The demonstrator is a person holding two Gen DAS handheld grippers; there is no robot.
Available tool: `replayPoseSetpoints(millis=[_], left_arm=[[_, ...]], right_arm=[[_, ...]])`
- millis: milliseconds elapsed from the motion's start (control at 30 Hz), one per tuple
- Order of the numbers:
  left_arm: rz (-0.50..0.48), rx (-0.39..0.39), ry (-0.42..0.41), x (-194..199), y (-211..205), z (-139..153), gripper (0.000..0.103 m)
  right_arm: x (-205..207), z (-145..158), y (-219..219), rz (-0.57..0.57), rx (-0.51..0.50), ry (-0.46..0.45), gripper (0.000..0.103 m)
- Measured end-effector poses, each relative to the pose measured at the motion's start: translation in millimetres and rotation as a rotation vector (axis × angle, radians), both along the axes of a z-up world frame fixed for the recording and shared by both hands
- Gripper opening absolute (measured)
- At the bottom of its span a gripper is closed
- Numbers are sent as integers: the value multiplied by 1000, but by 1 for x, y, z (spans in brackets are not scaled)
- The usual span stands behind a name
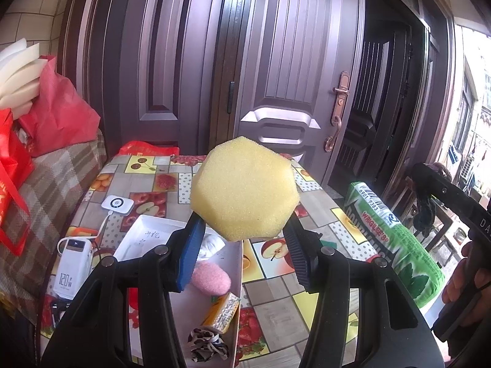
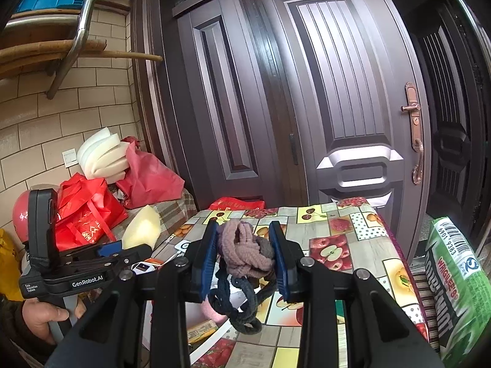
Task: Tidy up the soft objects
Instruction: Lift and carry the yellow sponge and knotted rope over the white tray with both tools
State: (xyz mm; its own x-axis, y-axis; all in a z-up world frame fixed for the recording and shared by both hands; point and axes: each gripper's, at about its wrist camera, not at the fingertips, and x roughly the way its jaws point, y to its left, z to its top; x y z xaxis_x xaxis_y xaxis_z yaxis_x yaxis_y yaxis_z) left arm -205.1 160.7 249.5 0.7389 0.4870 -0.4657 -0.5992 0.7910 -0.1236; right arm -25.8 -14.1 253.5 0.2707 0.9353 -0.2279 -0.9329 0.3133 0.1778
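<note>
A yellow sponge (image 1: 244, 188) is gripped in the left tool (image 1: 244, 230); tangled hair ties (image 2: 245, 257) are clamped in the right tool (image 2: 245, 260). The white box (image 1: 233, 263) lies directly below and just behind the left tool's tips, nearer than to the right.

Table (image 1: 276, 309) with fruit-print cover. On it: white tray (image 1: 147, 230) near front-left; left of tray a white power bank (image 1: 72, 268) and small white router (image 1: 117, 205); right of tray, at the table edge, a green Wrigley's pillow (image 1: 396, 242).
</note>
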Motion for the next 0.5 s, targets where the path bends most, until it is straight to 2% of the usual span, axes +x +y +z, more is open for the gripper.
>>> replayPoseSetpoints(millis=[500], left_arm=[[23, -9, -9, -13, 3, -2, 52]], right_arm=[[-8, -1, 7, 23, -12, -2, 34]])
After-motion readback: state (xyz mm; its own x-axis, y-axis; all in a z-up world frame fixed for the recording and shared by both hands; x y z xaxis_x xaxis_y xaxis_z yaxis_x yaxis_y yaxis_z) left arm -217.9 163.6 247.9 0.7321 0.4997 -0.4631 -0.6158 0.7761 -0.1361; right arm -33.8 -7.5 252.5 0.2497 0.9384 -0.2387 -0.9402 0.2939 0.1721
